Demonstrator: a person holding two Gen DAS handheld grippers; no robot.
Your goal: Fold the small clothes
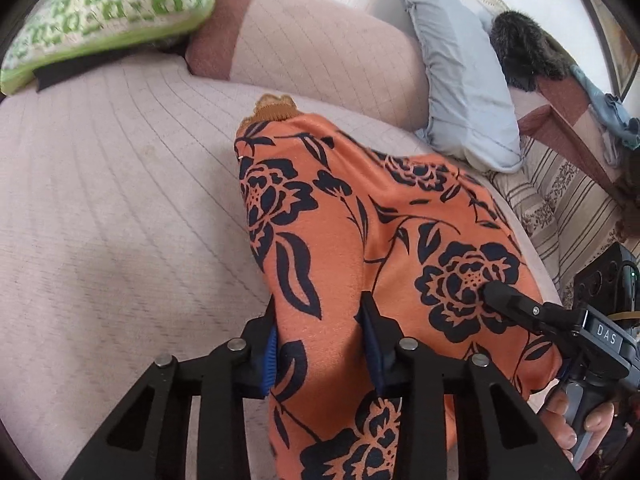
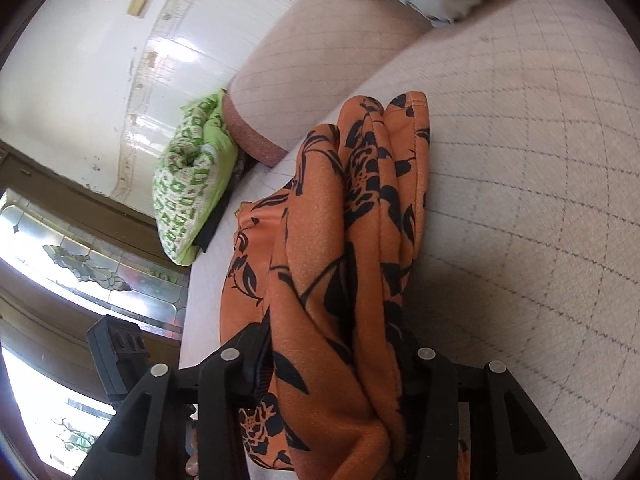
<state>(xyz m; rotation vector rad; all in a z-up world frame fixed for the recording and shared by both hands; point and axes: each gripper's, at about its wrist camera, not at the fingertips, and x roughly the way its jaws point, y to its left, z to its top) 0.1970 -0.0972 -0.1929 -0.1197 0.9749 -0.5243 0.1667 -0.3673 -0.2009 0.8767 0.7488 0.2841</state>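
Left gripper [image 1: 320, 344] is clamped on a bunched ridge of the orange floral garment [image 1: 360, 220], blue pads pressing the cloth from both sides. Over on the other side, the right gripper [image 2: 336, 364] has a thick gather of the same fabric squeezed between its jaws, several layers stacked up like pleats. In the left wrist view that right gripper comes in from the lower right edge, a finger [image 1: 508, 296] laid across a dark rose print, with the person's hand [image 1: 576, 420] wrapped around the handle below.

The garment itself lies on the bed [image 1: 100, 200], draped up toward both grippers, its ribbed brown cuff [image 1: 274, 110] resting on the quilted cover at the far end. Beyond it sit a pink bolster [image 1: 312, 48], a grey pillow [image 1: 460, 80] and a green patterned blanket [image 1: 100, 12], all well clear of the work.

This looks like the start of a fold, with both corners taken and the near edge ready to be carried over. To do it well, both hands should travel together at matching height, keeping the cloth taut between them so the fold line stays straight. The right grip holds a lot of bunched layers; a slack layer could slip out mid-carry. Laying the edge down toward the cuff end, then releasing only once the cloth rests flat, would be the safe way.
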